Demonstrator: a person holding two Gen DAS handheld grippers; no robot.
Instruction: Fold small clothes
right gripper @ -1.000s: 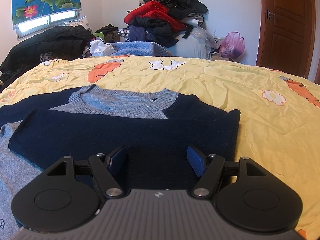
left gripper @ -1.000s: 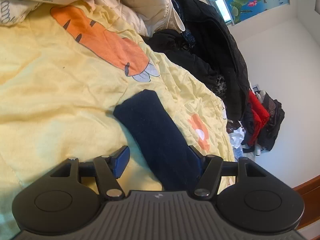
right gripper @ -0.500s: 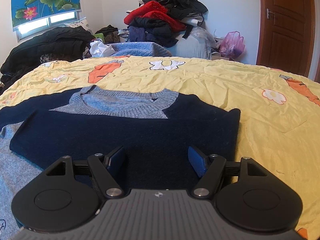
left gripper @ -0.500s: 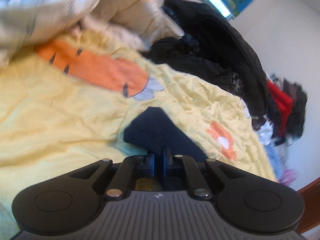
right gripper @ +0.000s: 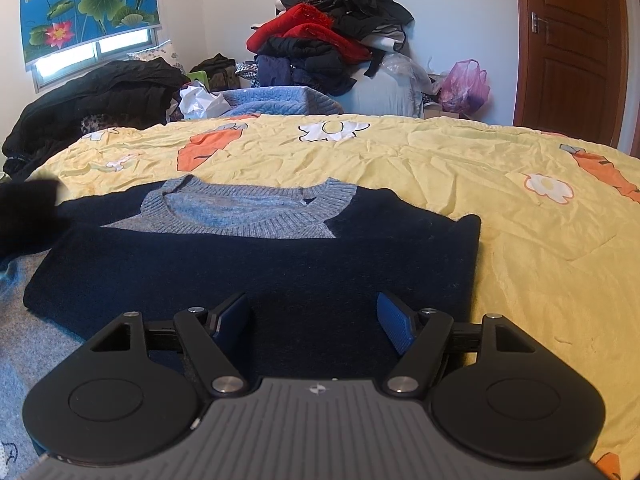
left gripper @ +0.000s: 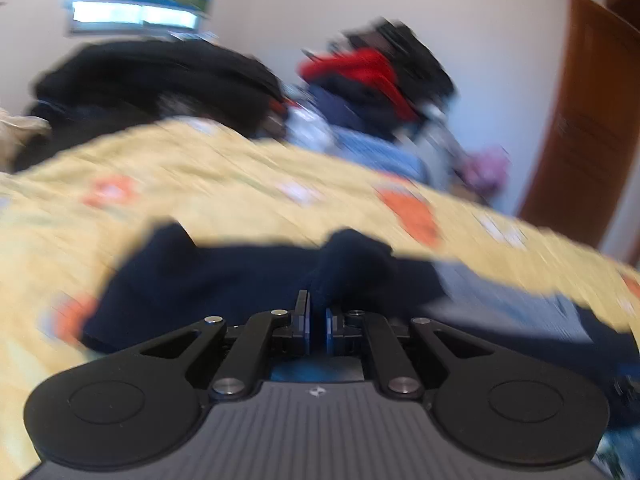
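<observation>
The left claw (left gripper: 317, 320) is pinched tight on a fold of the dark navy knitted sweater with a grey collar (right gripper: 256, 264). The right claw (right gripper: 314, 316) is wide apart and holds nothing. The sweater lies flat under and just ahead of it, on the yellow carrot-print bedspread (right gripper: 440, 160).

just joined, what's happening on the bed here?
A person with a handheld gripper in each hand is folding a small navy knit sweater with a grey collar on a yellow carrot-print bedspread. The left gripper is shut on the sweater's navy sleeve, carrying it across the body; that view is motion-blurred. The right gripper hovers open over the sweater's lower body, nothing between its fingers. The sleeve fold is not yet laid down.
</observation>
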